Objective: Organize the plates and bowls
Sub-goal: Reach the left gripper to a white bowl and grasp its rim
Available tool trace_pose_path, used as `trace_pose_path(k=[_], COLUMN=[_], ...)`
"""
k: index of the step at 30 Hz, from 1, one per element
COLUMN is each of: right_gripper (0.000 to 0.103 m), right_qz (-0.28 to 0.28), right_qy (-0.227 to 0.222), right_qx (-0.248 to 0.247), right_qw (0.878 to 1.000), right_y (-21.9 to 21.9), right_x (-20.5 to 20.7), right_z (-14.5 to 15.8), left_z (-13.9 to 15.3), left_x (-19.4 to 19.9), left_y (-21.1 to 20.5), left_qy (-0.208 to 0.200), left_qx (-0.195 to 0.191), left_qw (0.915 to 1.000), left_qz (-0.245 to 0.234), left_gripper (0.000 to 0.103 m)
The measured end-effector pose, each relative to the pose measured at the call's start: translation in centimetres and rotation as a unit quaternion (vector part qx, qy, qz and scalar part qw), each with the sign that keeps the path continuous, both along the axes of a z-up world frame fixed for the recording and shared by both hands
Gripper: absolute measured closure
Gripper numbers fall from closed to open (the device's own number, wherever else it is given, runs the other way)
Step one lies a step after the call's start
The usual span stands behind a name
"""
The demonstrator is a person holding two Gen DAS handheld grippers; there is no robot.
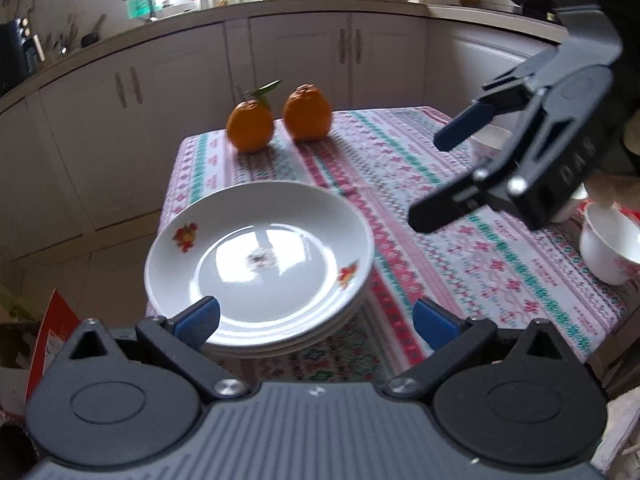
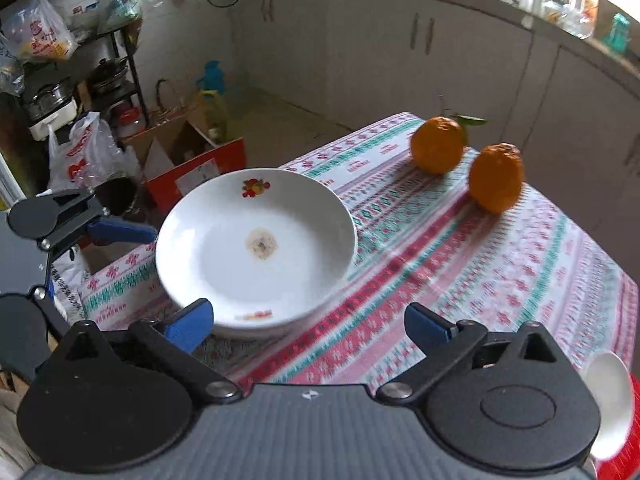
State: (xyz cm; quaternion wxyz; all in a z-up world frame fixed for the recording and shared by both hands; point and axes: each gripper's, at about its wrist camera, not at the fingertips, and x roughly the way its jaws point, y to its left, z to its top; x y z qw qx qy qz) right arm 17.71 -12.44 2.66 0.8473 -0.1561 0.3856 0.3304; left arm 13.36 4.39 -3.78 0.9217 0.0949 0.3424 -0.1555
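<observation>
While the stack of plates sits at the table's near corner, partly overhanging the edge, both grippers hover wide open, empty: left gripper just behind it, right gripper alongside. A nudge could tip it off. Bowls wait right; the oranges leave mid-cloth open.

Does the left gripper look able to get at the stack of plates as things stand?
Probably yes: the left gripper is open, the stack of plates sits just ahead of its fingers, and nothing lies between them.
</observation>
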Motion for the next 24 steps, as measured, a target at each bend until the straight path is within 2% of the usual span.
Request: trace_pose_path(k=[3, 8, 11, 18, 22, 24], right_gripper=[0.000, 0.000, 0.000, 0.000, 0.000, 0.000], right_qz=[-0.020, -0.048, -0.072, -0.164, -0.201, -0.212], right_qy=[-0.005, -0.032, -0.059, -0.107, -0.115, -0.111], right_qx=[-0.002, 0.014, 0.006, -0.022, -0.041, -0.034], right_qw=[1.000, 0.998, 0.996, 0.980, 0.972, 0.970], right_y=[-1.6, -5.1, -7.2, -13.0, -16.1, -17.5], right_x=[-1.8, -4.8, -6.6, -10.8, -13.2, -14.1], right_z=[0.1, 1.0, 1.3, 0.9, 0.3, -0.1], left_z=[0.3, 0.7, 0.8, 0.9, 0.9, 0.8], left_x=[-0.5, -1.4, -1.8, -2.4, -2.4, -2.3], left_y=[-1.5, -4.4, -6.2, -11.0, -13.6, -14.9], left_qy=[-0.003, -0.007, -0.010, -0.012, -0.014, -0.013], left_qx=[0.004, 0.010, 0.014, 0.021, 0.022, 0.022], left_qw=[0.9999, 0.9990, 0.9979, 0.9927, 0.9887, 0.9869], left_qz=[-0.014, -0.043, -0.063, -0.118, -0.147, -0.159], left_gripper=[0.001, 0.001, 0.001, 0.001, 0.001, 0.001])
